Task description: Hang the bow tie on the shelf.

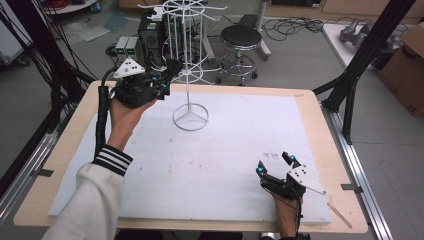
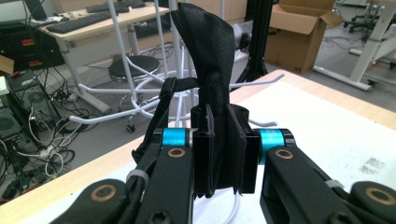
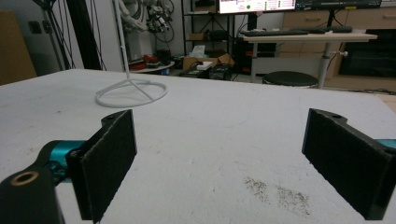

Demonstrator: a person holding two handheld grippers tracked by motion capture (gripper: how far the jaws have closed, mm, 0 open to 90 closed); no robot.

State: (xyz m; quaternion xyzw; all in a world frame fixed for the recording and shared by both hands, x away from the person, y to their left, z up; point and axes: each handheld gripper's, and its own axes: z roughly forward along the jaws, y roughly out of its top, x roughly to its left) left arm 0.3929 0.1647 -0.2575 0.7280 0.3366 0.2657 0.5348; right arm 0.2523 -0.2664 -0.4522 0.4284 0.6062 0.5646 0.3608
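A black bow tie [image 2: 212, 51] with a thin strap [image 2: 163, 100] stands up between the jaws of my left gripper [image 2: 224, 140], which is shut on it. In the high view that gripper [image 1: 167, 75] is held above the table's far left, right beside the white wire hook rack [image 1: 189, 65]. The tie [image 1: 174, 67] nearly touches the rack's lower hooks [image 2: 140, 88]. The rack's ring base [image 1: 190, 118] rests on the white mat [image 1: 225, 150]. My right gripper [image 1: 275, 164] lies low near the front right, open, with nothing between its pads [image 3: 112, 158].
The wooden table [image 1: 75, 130] carries the mat. Beyond the far edge stand a black stool [image 1: 241, 37] and computer boxes [image 1: 150, 32]. A black frame post [image 1: 365, 55] and a cardboard box [image 1: 407, 65] are at the right. Dark specks [image 3: 280, 193] mark the mat.
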